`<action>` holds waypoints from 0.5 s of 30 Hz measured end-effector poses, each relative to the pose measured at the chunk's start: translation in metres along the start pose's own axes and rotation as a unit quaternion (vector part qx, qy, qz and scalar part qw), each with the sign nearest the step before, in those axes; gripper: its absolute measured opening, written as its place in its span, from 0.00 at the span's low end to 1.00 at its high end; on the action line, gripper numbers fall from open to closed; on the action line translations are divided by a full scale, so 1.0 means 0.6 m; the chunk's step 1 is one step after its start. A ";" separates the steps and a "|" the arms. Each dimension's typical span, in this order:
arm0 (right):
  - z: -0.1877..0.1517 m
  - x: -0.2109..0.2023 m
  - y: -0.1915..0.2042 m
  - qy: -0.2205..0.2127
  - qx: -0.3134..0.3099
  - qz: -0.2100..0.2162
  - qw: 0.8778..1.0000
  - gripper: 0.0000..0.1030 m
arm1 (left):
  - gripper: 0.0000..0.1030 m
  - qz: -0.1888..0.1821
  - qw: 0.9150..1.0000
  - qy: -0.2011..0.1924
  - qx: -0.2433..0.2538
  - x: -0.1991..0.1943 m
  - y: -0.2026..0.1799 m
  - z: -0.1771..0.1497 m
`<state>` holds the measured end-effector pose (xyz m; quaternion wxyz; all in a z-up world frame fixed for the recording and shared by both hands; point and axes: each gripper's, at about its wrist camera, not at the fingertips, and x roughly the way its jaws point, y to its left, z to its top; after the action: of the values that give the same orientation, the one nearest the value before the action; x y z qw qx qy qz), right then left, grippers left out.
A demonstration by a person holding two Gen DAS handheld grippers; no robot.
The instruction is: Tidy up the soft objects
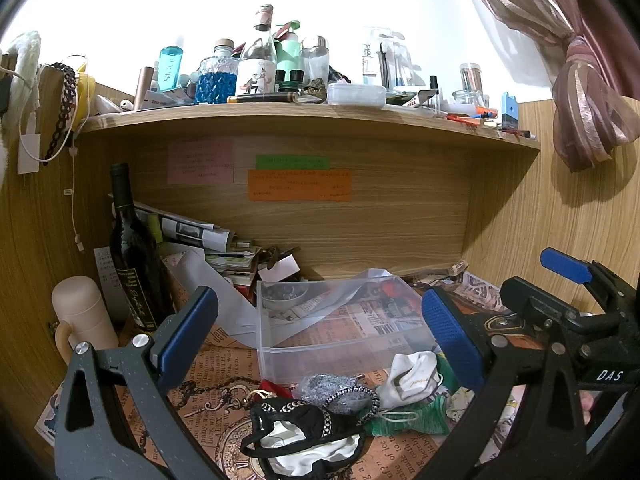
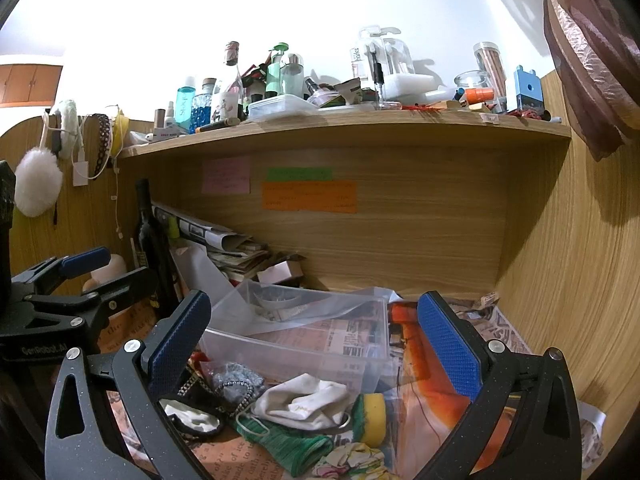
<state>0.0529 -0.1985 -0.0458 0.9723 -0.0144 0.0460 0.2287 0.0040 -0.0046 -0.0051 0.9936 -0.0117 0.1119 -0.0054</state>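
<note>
Left wrist view: left gripper [image 1: 316, 344] jaws wide apart, empty. Soft pile just in front of clear bin [image 1: 340, 344]: black chain-trimmed pouch [image 1: 296, 420] nearest, white cloth [image 1: 412, 376] to bin's right front.

Right wrist view: right gripper [image 2: 316, 344] jaws spread, empty, above white cloth [image 2: 308, 400]; green band [image 2: 288, 440] and yellow sponge [image 2: 372, 416] beside it. Bin's near wall stands between pile and interior.

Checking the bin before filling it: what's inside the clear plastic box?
The clear plastic box holds a sheet of clear plastic film draped over its rim; no soft items are inside. Newspaper print shows through its floor. The back left corner is blurred.
</note>
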 end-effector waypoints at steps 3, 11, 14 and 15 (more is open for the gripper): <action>0.001 -0.001 0.000 -0.001 0.001 -0.001 1.000 1.00 | 1.00 0.000 1.000 -0.001 -0.002 0.001 0.001 -0.001; 0.003 0.000 0.000 0.000 0.003 0.001 1.000 1.00 | 1.00 0.000 1.000 -0.001 -0.004 0.001 0.003 0.000; 0.003 0.000 0.000 0.000 0.003 0.001 1.000 1.00 | 1.00 -0.001 1.000 -0.001 -0.004 0.000 0.003 -0.001; 0.003 0.000 0.000 -0.001 0.003 0.001 1.000 1.00 | 1.00 -0.001 1.000 -0.001 -0.004 0.000 0.003 -0.001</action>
<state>0.0529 -0.1986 -0.0442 0.9721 -0.0111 0.0462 0.2296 0.0040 -0.0026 -0.0055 0.9937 -0.0160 0.1104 -0.0055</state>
